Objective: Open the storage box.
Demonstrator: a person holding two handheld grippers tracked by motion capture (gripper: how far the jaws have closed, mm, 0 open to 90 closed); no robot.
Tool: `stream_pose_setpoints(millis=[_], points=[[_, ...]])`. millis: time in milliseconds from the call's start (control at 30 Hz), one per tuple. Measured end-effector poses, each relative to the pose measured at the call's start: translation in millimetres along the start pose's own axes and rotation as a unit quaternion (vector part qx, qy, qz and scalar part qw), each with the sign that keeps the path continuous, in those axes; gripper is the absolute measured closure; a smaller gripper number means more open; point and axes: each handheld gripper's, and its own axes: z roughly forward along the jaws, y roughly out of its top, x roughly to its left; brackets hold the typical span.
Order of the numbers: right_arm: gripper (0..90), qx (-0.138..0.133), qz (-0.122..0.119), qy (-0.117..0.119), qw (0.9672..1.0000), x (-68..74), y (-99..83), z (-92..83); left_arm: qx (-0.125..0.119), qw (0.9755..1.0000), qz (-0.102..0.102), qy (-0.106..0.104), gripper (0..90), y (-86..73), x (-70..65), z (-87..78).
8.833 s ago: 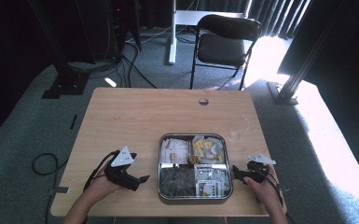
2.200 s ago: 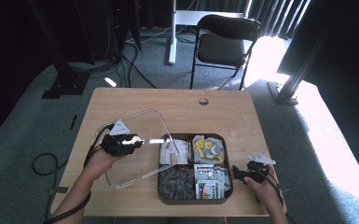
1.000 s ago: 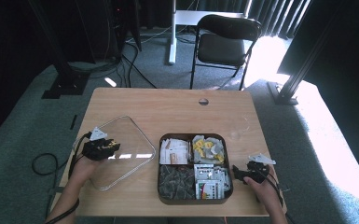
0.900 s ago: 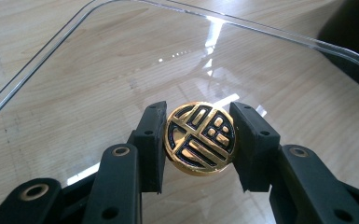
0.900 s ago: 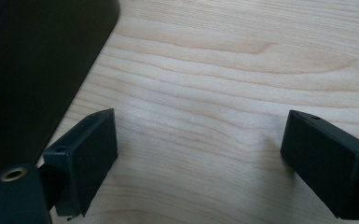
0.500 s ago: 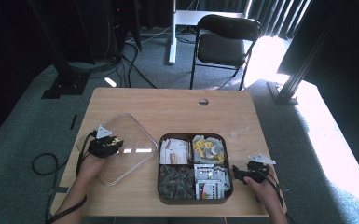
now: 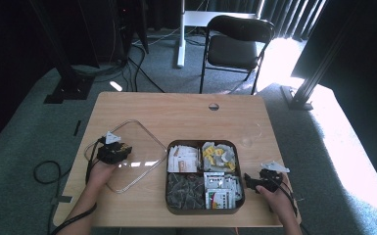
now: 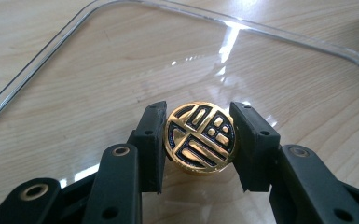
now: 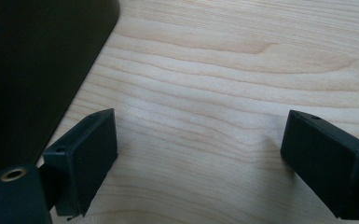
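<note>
Left gripper at the desk's 9 o'clock side — fingers pinching the gold knob of the clear lid, which sits on the wood beside the tray. Compartment tray with packets at desk centre, toward 6 o'clock. Right gripper at 4 o'clock, just past the tray's edge — fingers spread wide over bare wood, holding nothing.
</note>
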Motion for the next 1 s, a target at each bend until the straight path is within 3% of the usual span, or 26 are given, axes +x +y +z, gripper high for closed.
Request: stream_pose_setpoints(millis=[100, 233, 333, 400, 467, 700, 867, 1000], points=[[10.2, 0.000, 0.000, 0.000, 1.0000, 0.0, 0.0, 0.0, -0.003, 1.0000, -0.003, 0.002, 58.8, 0.9, -0.1, 2.1], [10.2, 0.000, 0.000, 0.000, 1.0000, 0.0, 0.0, 0.0, -0.007, 0.9998, -0.013, -0.011, 57.9, -0.4, 2.4, 2.6], [10.2, 0.000, 0.000, 0.000, 1.0000, 0.0, 0.0, 0.0, -0.014, 0.9990, -0.032, -0.030, 45.2, -0.5, 5.1, -0.3], [10.2, 0.000, 0.000, 0.000, 1.0000, 0.0, 0.0, 0.0, -0.020, 0.9990, -0.030, -0.027, 38.0, -0.9, 3.6, -3.3], [10.2, 0.000, 0.000, 0.000, 1.0000, 0.0, 0.0, 0.0, -0.024, 0.9983, -0.035, -0.040, 32.1, -1.1, 3.6, -6.6], [10.2, 0.000, 0.000, 0.000, 1.0000, 0.0, 0.0, 0.0, -0.028, 0.9973, -0.027, -0.062, 17.8, 0.1, 0.6, -15.5], [10.2, 0.000, 0.000, 0.000, 1.0000, 0.0, 0.0, 0.0, -0.039, 0.9967, -0.030, -0.065, 14.4, -1.1, -0.9, -22.1], [10.2, 0.000, 0.000, 0.000, 1.0000, 0.0, 0.0, 0.0, -0.036, 0.9947, -0.012, -0.095, 8.9, -4.4, -6.1, -27.5]])
